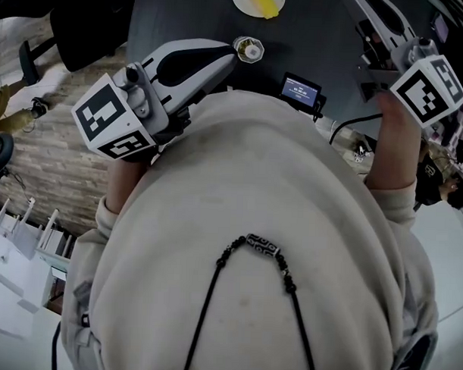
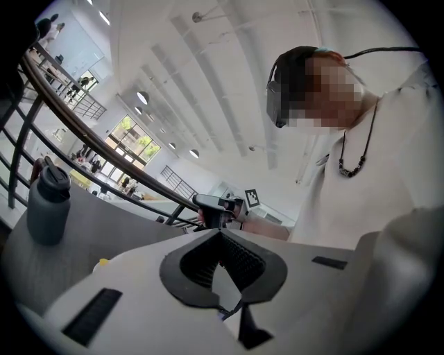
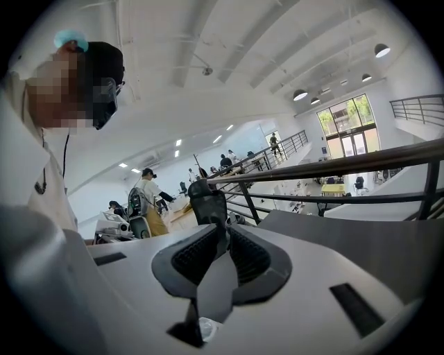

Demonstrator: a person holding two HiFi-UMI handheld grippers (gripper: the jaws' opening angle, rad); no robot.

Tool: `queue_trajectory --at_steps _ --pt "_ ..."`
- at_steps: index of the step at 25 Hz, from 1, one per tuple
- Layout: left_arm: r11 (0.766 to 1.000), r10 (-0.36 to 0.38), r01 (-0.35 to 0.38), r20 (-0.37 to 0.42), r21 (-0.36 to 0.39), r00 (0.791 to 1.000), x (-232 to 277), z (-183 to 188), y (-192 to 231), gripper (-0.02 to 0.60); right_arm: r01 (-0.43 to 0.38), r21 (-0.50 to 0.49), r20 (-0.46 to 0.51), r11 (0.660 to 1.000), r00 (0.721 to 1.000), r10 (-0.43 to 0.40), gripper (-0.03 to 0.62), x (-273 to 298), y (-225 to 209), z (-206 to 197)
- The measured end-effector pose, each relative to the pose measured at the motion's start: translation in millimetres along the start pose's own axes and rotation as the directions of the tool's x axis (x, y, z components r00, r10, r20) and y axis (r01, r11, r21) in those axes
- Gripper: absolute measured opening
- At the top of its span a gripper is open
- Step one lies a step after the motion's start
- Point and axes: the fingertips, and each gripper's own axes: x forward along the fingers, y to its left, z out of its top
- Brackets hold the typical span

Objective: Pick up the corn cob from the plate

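Where the corn cob lies: the yellow corn cob (image 1: 262, 2) rests on a white plate (image 1: 239, 5) at the far edge of the dark worktop (image 1: 327, 40). The top of the head view cuts off part of it, and nothing touches it.
Nearest neighbour: a small round-topped container (image 1: 248, 49) stands on the worktop on the near side of the plate, apart from it.
Screen device: a small black device with a lit screen (image 1: 301, 89) sits closer to the person, to the right of the container.
Left gripper: the left gripper (image 2: 222, 234) is held about level over the near left of the worktop. In the head view its tip is just beside the container and well short of the plate, and its marker cube (image 1: 112, 119) sits at the rear.
Left fingers: the ribbed black fingers (image 2: 243, 260) meet at their tips with nothing between them.
Right gripper: the right gripper (image 3: 223, 232) is at the right side of the worktop, well apart from the plate, with its marker cube (image 1: 430, 87) above the person's forearm.
Right fingers: the fingers (image 3: 198, 256) stand a narrow gap apart and hold nothing.
Bottle: a grey bottle (image 2: 47, 204) stands upright on the worktop in the left gripper view. I cannot tell whether it is the same thing as the container.
Person: a cream sweatshirt (image 1: 254, 181) fills the lower head view, with a dark beaded necklace (image 1: 261, 246) hanging over it.
Surroundings: a dark railing (image 3: 333, 173) runs behind the worktop, and other people stand in the hall beyond.
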Motion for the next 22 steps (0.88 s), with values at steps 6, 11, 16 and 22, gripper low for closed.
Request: queue_trajectory --at_steps 6,11,16,22 --pt "1.000 -0.014 0.014 0.017 -0.013 1.000 -1.3 -6.5 -4.6 0.000 -0.016 0.001 -0.035 1.000 0.999 0.016 0.057 13.0 -5.6 -6.3" --pt "0.998 -0.069 0.069 0.045 -0.003 0.997 1.1 -7.2 -19.6 0.000 -0.025 0.006 -0.066 1.000 0.998 0.025 0.077 22.1 -12.0 -13.1" --pt "0.998 -0.059 0.059 0.069 -0.006 0.996 -2.1 -9.1 -21.5 0.000 -0.032 0.022 -0.100 0.999 0.994 0.034 0.108 38.0 -22.6 -24.8" --pt "1.000 -0.007 0.009 0.081 -0.025 0.997 -12.1 -13.7 -13.6 0.000 0.017 0.055 -0.161 0.998 0.987 -0.008 0.150 54.8 -50.9 -50.5"
